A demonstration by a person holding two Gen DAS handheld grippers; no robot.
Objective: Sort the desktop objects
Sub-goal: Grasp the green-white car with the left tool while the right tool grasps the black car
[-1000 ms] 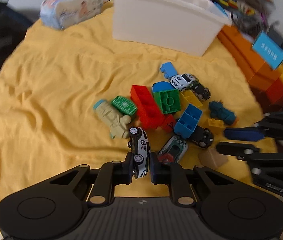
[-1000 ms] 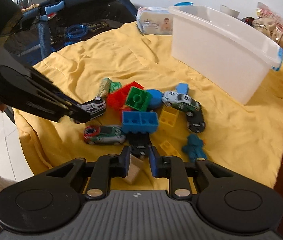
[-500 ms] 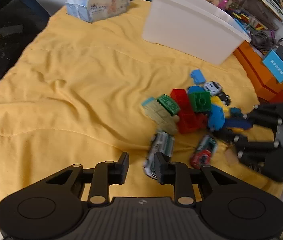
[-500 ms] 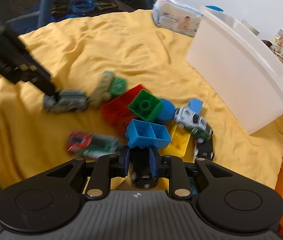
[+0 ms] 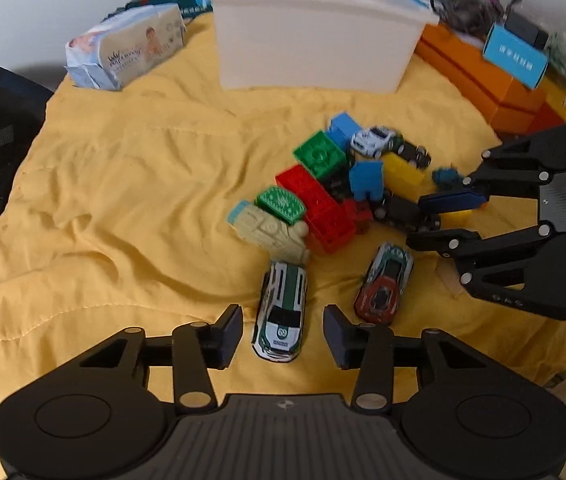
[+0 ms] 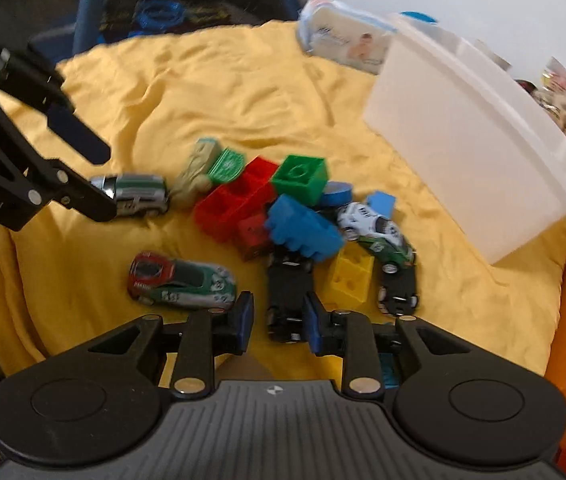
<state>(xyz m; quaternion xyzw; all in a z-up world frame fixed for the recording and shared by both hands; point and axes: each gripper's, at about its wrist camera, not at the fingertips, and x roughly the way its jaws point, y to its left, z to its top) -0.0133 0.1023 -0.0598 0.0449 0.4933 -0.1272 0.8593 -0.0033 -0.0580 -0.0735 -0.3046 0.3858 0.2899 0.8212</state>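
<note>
A pile of toy bricks and cars lies on a yellow cloth. My left gripper is open; a white and green toy car lies on the cloth between its fingers, untouched. It also shows in the right wrist view. My right gripper is open around a black toy car, which lies partly under a blue brick. A red and green car lies to the left of it. A red brick and a green brick lie in the pile.
A white plastic bin stands at the back of the cloth. A pack of wipes lies at the back left. Orange boxes stand at the right. A white car, a yellow brick and a beige figure lie in the pile.
My left gripper has set the white and green car down on the cloth and opened. My right gripper has opened around the black car, which it held half a second ago.
</note>
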